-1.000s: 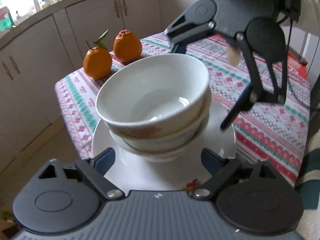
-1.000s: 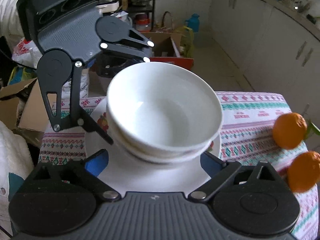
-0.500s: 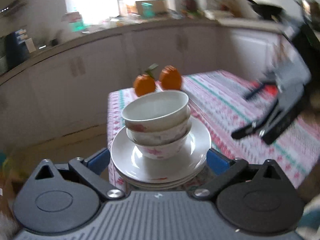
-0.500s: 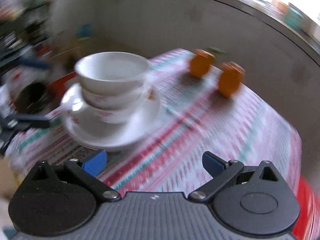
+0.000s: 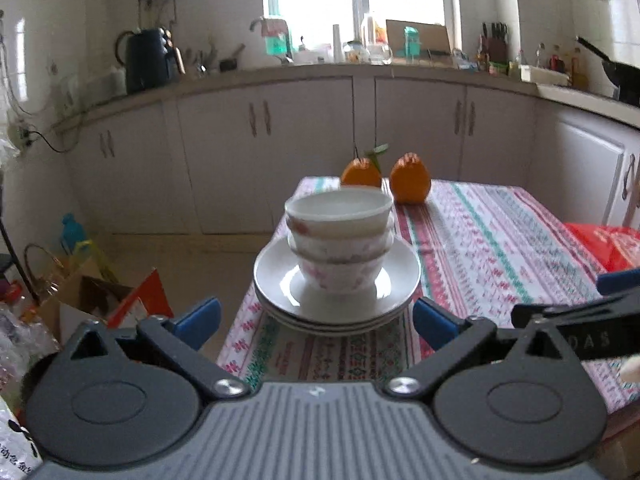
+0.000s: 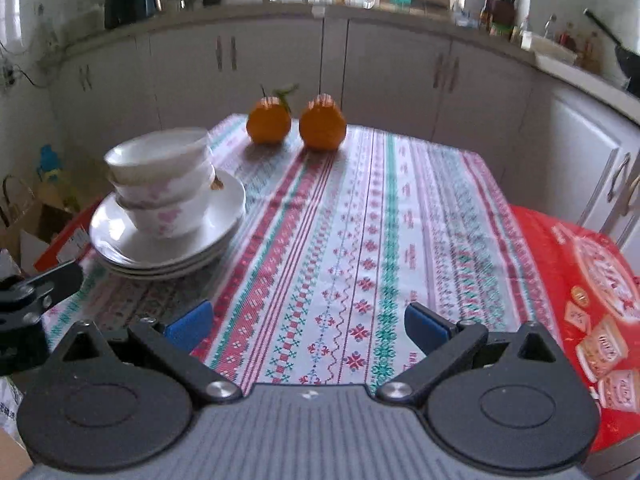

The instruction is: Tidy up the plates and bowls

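Three white bowls [image 5: 339, 240] with pink flowers are nested and stand on a stack of white plates [image 5: 276, 280] near the table's left edge. The bowls [image 6: 160, 184] and plates [image 6: 116, 240] also show at the left in the right wrist view. My left gripper [image 5: 316, 324] is open and empty, pulled back in front of the stack. My right gripper [image 6: 306, 326] is open and empty over the patterned tablecloth [image 6: 360, 240], to the right of the stack. Its finger [image 5: 576, 312] shows in the left wrist view.
Two oranges [image 6: 296, 122] sit at the table's far end. A red snack bag [image 6: 576, 300] lies at the right edge. White cabinets [image 5: 280, 148] and a cluttered counter run behind. Cardboard boxes and bags [image 5: 80, 292] lie on the floor at the left.
Both grippers have drawn back from close around the bowls and plates to the near end of the table. The stack stays where it was.
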Available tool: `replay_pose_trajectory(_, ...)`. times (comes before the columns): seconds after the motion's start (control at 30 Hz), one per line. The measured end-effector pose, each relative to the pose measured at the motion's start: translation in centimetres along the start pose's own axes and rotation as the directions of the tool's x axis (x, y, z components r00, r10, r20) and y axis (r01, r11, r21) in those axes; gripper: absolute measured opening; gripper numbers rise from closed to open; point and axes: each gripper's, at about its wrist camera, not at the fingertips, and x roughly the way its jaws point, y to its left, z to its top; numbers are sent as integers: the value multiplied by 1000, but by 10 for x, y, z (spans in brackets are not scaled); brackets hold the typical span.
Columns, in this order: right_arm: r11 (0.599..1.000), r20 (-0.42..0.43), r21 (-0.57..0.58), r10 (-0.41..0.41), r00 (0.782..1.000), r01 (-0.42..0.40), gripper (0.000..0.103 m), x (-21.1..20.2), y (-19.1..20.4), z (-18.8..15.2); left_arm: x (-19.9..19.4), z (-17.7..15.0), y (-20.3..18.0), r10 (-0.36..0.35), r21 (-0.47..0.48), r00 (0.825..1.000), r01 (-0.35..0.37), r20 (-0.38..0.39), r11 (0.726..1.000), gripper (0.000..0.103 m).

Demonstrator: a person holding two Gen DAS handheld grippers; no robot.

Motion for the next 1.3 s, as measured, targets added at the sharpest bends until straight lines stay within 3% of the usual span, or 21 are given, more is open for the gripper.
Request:
replay_pose_trajectory(0.17,998,101,-1,-70,992,70,103,-32,-1,8,-22,9,0,-2,-25,1000,3,29,1000,102)
replay_pose_trajectory(0.33,998,152,7,-57,987,56,103,-49,0,12,-32,12,-1,-7,-36,999,9,54,999,102)
replay_pose_trajectory(1.3,997,155,10,-81,985,80,103,-46,9,10,-34,8,-4,21,-58,999,-19,41,998,102)
